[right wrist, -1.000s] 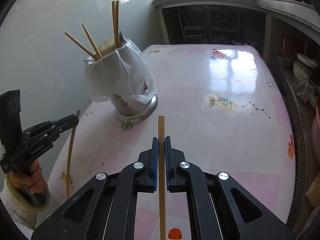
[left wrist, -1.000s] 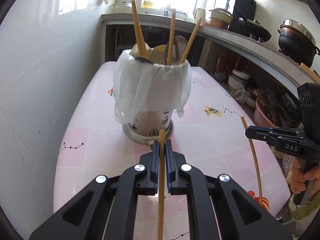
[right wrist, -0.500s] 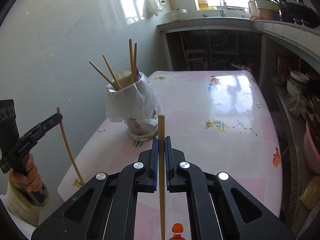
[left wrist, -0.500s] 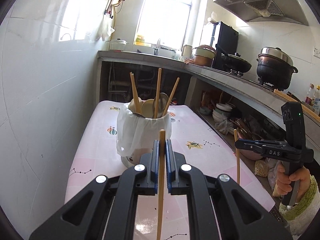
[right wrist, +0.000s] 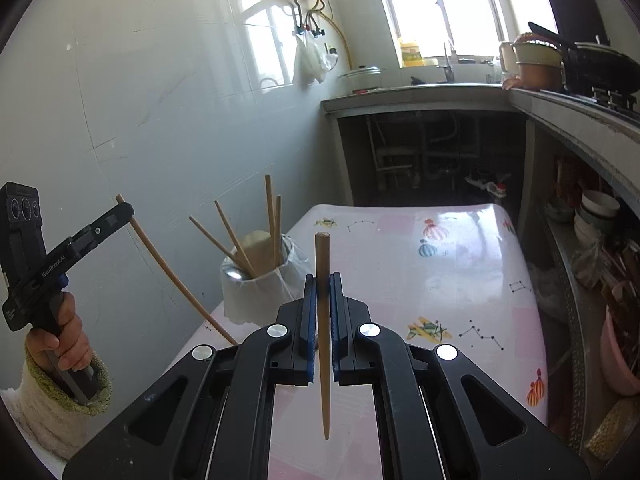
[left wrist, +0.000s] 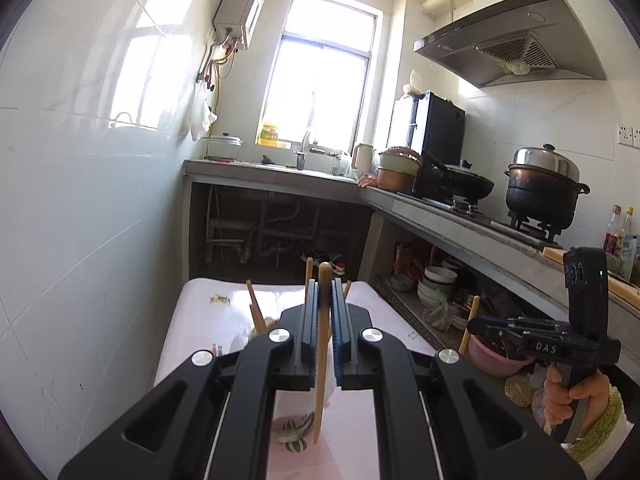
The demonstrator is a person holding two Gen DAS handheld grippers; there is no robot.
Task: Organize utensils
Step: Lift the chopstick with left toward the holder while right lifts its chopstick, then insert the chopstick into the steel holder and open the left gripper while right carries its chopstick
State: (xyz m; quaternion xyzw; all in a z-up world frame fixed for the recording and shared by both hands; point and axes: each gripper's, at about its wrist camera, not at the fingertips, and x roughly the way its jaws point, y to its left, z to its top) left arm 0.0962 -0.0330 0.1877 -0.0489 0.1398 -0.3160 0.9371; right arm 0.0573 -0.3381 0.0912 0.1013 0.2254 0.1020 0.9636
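My left gripper (left wrist: 324, 286) is shut on a wooden chopstick (left wrist: 321, 360) that hangs nearly upright, high above the table. It hides most of the metal utensil holder (left wrist: 291, 431) wrapped in a white bag. My right gripper (right wrist: 322, 280) is shut on a second chopstick (right wrist: 324, 392), also upright, to the right of the holder (right wrist: 260, 292), which has several chopsticks (right wrist: 272, 220) and a spoon standing in it. Each view shows the other gripper: the left one (right wrist: 126, 210) grips its slanted chopstick (right wrist: 176, 276), the right one (left wrist: 474, 326) its stick (left wrist: 466, 328).
The pink patterned table (right wrist: 440, 280) stands against a white tiled wall (right wrist: 140, 120). A counter (left wrist: 460, 224) with pots and a stove runs along the right, with bowls (left wrist: 438, 284) and a pink basin (left wrist: 492, 356) on the shelf below. A hand (left wrist: 568, 392) in a cream sleeve holds the right gripper.
Both grippers have risen well above the table with their chopsticks and tilted up. The holder has sunk low in both views, and more of the kitchen shows.
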